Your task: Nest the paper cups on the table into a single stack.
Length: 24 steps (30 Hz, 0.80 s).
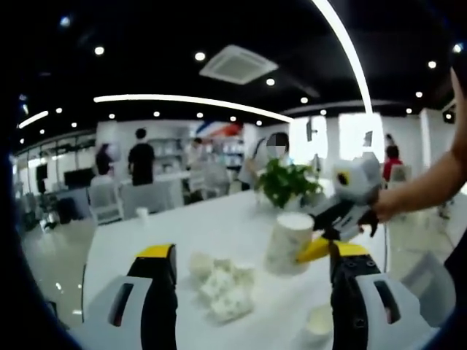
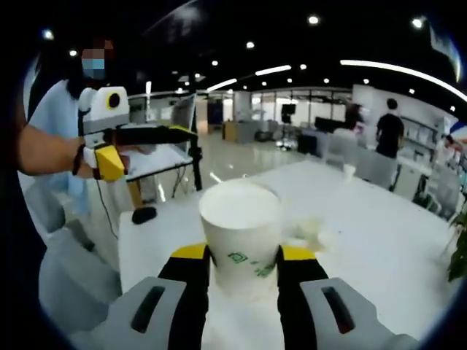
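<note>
Ahead of me a leafy green plant (image 1: 288, 182) stands on the white surface (image 1: 182, 226), with a crumpled heap of white paper (image 1: 228, 286) lying nearer (blurred, hard to read). People (image 1: 141, 157) stand among desks under strip ceiling lights (image 1: 190, 100).

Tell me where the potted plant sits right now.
In the left gripper view, the potted plant stands on the white table, just behind the paper cup held by the right gripper.

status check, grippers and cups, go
Right gripper shut on paper cup. Left gripper open, nothing held. Crumpled white wad on table ahead of it.
</note>
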Each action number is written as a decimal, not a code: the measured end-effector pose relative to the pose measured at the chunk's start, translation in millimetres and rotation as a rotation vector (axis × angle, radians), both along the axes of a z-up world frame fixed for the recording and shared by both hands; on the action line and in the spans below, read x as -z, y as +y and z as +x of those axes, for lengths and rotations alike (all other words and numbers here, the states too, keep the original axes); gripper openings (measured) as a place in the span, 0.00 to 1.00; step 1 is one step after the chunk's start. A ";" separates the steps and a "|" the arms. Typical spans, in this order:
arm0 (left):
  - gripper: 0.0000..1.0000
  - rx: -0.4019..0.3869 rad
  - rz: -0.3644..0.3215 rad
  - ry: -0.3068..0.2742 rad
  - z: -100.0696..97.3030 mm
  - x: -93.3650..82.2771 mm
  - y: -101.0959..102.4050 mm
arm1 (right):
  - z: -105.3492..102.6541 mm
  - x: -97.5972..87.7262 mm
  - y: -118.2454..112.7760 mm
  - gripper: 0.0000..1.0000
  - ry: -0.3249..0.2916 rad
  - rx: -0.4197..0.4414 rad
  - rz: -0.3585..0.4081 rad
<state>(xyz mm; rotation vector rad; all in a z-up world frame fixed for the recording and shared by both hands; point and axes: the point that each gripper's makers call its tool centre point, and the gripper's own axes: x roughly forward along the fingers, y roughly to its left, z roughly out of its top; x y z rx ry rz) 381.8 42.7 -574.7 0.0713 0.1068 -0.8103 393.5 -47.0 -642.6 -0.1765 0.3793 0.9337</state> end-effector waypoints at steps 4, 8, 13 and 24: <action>0.82 0.025 -0.005 0.009 -2.9 0.2 -10.6 | -9.9 -2.2 6.9 0.33 0.022 -0.025 0.007; 0.80 0.048 0.005 0.010 -6.0 1.7 -19.7 | -16.7 -2.1 11.1 0.33 0.028 -0.044 -0.002; 0.77 0.074 0.018 0.008 -9.7 3.0 -29.2 | -24.0 -6.1 15.4 0.33 0.031 -0.061 -0.005; 0.70 0.122 0.045 0.011 -17.7 7.2 -47.1 | -37.4 -9.2 22.9 0.33 0.045 -0.101 -0.025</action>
